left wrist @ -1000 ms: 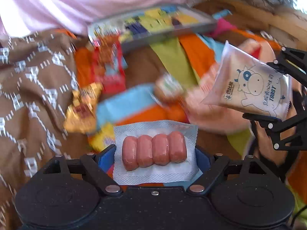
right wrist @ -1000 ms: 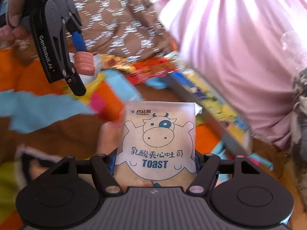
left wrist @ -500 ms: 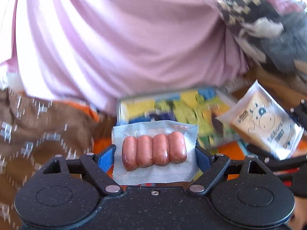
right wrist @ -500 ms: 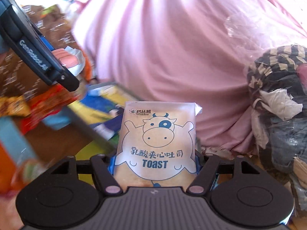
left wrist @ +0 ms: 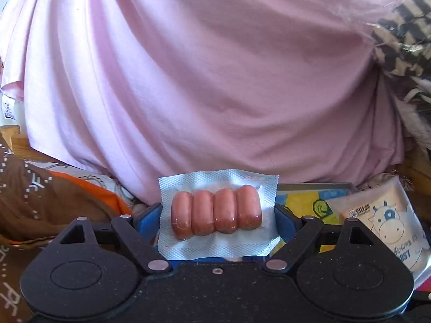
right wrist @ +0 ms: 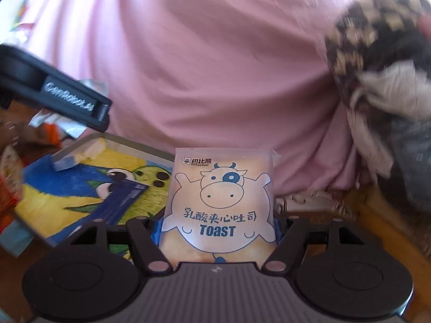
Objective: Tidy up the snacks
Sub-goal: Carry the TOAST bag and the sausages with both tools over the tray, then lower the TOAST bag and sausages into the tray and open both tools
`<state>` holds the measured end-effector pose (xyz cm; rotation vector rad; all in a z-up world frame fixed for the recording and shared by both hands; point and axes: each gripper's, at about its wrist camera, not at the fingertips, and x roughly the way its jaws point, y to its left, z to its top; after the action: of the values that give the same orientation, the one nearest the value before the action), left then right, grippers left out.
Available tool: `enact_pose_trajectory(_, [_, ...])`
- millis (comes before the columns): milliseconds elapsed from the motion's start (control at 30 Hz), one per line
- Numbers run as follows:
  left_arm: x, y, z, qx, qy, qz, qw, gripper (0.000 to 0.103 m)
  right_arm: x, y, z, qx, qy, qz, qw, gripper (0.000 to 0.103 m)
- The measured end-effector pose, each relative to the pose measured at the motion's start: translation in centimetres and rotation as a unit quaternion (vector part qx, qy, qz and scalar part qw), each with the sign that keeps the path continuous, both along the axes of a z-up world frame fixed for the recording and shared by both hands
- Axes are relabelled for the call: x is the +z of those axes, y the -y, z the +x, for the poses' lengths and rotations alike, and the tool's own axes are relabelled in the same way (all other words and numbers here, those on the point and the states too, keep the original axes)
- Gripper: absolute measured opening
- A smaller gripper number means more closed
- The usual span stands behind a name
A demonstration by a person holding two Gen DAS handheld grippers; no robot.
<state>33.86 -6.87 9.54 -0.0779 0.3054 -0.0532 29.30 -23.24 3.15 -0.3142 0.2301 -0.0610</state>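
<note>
my left gripper (left wrist: 218, 215) is clamped on the sausage pack (left wrist: 216, 216), its blue-lined jaws pressing the white crinkled wrapper from both sides, so the four pink sausages sit squarely between the fingers and stick out ahead of the tool. my right gripper (right wrist: 218, 223) is closed around the toast packet (right wrist: 219, 204), the one with the blue cartoon cow and "toast" printed on it; the packet stands upright between the jaws and rises well above them. from the left wrist camera i can see that same toast packet (left wrist: 388, 223) low at the right edge, just beside my left tool. from the right wrist camera the left gripper's black finger (right wrist: 67, 99) reaches in from the upper left, with a bit of white wrapper under it. below both tools lies a flat tray (right wrist: 80, 188) with a yellow and blue cartoon print; the toast packet hangs over its near right part. a big pink cloth (left wrist: 202, 75) fills the view behind everything, and a brown patterned fabric (left wrist: 40, 196) lies at my left.
</note>
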Motion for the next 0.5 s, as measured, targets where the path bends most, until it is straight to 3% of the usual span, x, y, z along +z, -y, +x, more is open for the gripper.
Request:
enact_pose_trajectory(233, [-1.8, 1.9, 2.7, 0.013, -0.038, -0.026, 0.9988, 0.086, -1.3, 3.0, 3.5, -0.046, -0.052, 0.079, 0.994, 0.073])
enact_pose_trajectory(500, [-4.6, 2.9, 4.9, 0.023, -0.093, -0.039, 0.9946, 0.088, -3.0, 4.3, 4.1, -0.051, -0.079, 0.104, 0.99, 0.074])
